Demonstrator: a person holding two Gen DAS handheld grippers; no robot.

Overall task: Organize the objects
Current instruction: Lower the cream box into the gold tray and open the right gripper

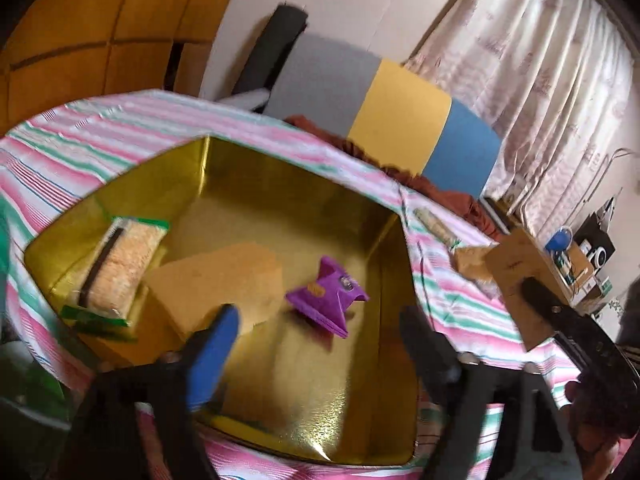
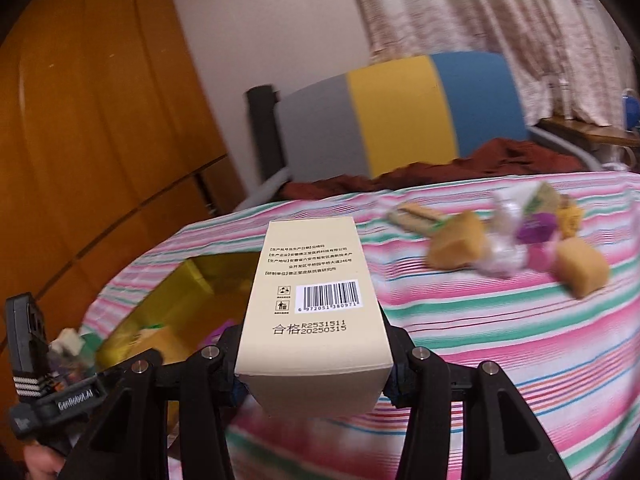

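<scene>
A striped cloth (image 1: 100,140) covers the table, with a gold tin (image 1: 320,208) sunk into it. Inside lie a cracker packet (image 1: 120,264) at left and a purple wrapper (image 1: 326,294) right of it. The left gripper (image 1: 316,332) hangs released over the tin; the right gripper (image 2: 314,354) clamps a cream box (image 2: 316,288).

Snack packet (image 1: 116,268), block (image 1: 216,280) and small wrapper (image 1: 326,294) inside the tin (image 1: 384,344) on the tablecloth (image 1: 80,148).
</scene>
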